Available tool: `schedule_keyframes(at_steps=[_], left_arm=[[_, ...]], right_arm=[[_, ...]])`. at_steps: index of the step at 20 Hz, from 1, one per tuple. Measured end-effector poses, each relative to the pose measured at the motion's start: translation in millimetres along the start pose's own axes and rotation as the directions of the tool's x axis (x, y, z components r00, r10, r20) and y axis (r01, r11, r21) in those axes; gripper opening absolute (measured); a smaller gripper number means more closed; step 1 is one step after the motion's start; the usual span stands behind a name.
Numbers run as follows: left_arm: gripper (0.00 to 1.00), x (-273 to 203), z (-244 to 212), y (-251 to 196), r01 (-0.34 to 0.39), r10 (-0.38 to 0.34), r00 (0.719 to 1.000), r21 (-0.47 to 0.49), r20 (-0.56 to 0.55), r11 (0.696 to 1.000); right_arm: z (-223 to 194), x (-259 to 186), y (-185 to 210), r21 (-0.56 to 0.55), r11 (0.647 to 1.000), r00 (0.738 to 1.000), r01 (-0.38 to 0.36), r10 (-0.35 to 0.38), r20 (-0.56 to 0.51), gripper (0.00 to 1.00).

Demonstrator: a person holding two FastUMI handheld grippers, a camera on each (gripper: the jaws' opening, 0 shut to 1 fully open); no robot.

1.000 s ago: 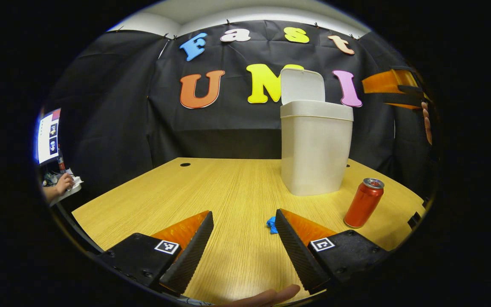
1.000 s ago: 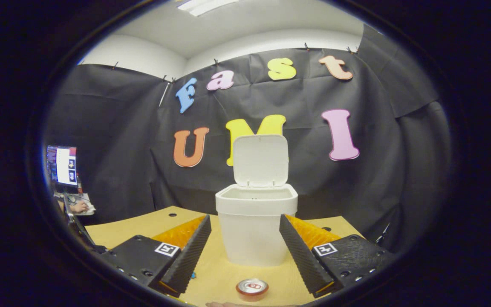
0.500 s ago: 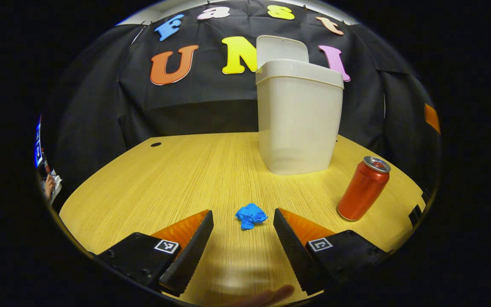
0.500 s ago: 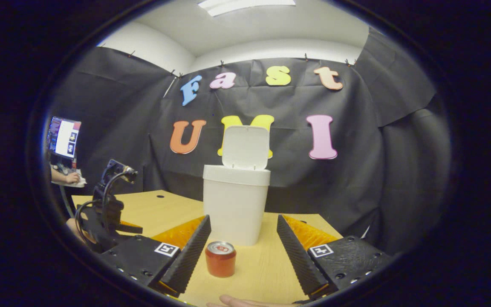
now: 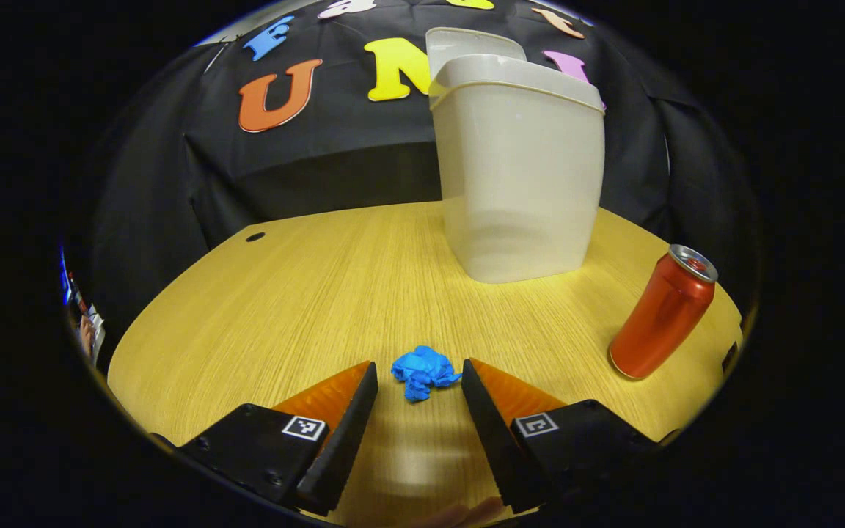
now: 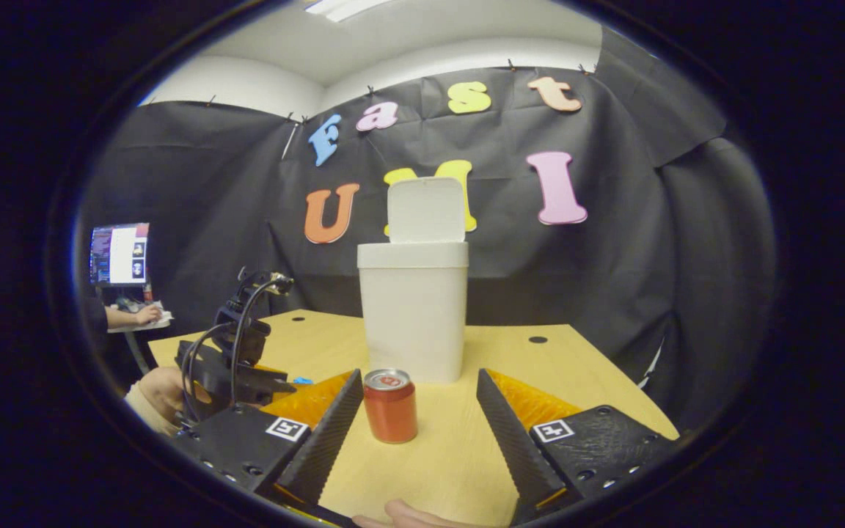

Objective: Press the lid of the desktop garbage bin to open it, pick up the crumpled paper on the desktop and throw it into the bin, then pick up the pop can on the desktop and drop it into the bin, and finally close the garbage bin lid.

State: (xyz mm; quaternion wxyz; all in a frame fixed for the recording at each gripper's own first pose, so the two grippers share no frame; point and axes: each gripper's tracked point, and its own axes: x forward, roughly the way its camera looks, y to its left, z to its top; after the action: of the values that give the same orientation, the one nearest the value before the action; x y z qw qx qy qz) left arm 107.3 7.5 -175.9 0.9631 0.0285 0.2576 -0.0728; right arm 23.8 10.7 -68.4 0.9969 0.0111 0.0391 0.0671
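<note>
Left tool [image 5: 416,381]: spread wide, low over the pale wood-grain surface [image 5: 283,308], holding nothing.
Crumpled blue paper ball [image 5: 424,372]: on the near part of the surface, between the left tool's fingertips, apart from both.
Right tool [image 6: 416,389]: spread wide and empty, hovering near the surface's front edge.
Red aluminium pop can [image 6: 390,405]: upright between the right tool's fingertips, touching neither; in the left gripper view, at the right of the surface, near the bin.
Tall cream plastic garbage bin [image 6: 414,312]: farther back, mid-surface, well beyond paper and can.
Flat cream hinged lid [image 6: 426,210]: standing up at the bin's far rim, so opening looks done.
Step in hand: judged as the approach to the paper pickup.
Next move: likely a short push forward, then closing on the paper, which should crush easily, followed by a lift over the bin's rim.
Writing: can's label too small to read; square coded markers on both tools, no legible words.
</note>
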Motion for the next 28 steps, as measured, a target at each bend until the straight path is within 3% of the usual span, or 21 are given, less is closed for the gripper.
schedule_keyframes(at_steps=[2,6,8,11,14,18,23,28], left_arm=[[0.78,4.2,-8.2,0.1,0.039,-0.043,0.996,-0.055,-0.074,0.998],[0.75,2.6,1.6,-2.3,0.026,-0.029,0.997,-0.034,-0.069,0.999],[0.78,3.2,1.1,-1.1,0.024,-0.027,0.998,-0.040,-0.063,0.999],[0.71,4.2,1.9,4.4,-0.008,0.005,0.998,-0.050,-0.064,0.999],[0.52,3.4,3.8,9.4,-0.015,0.011,0.998,-0.069,-0.058,0.997],[0.35,1.9,5.2,7.2,-0.009,0.006,0.999,-0.072,-0.044,0.997],[0.33,0.9,9.1,9.0,-0.017,0.016,1.000,-0.081,-0.017,0.997],[0.33,-6.1,16.7,19.5,-0.077,0.083,0.995,-0.113,0.046,0.991]], right_arm=[[-8.5,3.2,5.4,-0.002,1.000,1.000,-0.004,0.004,-0.024,0.97],[-22.4,8.0,21.7,-0.026,0.999,0.998,-0.024,0.023,-0.056,0.94],[-32.1,13.3,27.3,-0.037,0.999,0.997,-0.028,0.025,-0.080,0.95],[-52.2,21.1,38.6,-0.031,0.999,0.991,-0.041,0.037,-0.129,0.94],[-69.7,35.7,37.7,-0.038,0.999,0.983,-0.023,0.016,-0.181,0.95],[-76.1,53.7,34.0,-0.003,1.000,0.975,0.005,-0.005,-0.223,0.95],[-74.2,76.1,34.1,0.024,0.999,0.972,0.037,-0.030,-0.234,0.95],[-92.5,102.9,32.9,0.030,0.997,0.953,0.067,-0.055,-0.299,0.94]])
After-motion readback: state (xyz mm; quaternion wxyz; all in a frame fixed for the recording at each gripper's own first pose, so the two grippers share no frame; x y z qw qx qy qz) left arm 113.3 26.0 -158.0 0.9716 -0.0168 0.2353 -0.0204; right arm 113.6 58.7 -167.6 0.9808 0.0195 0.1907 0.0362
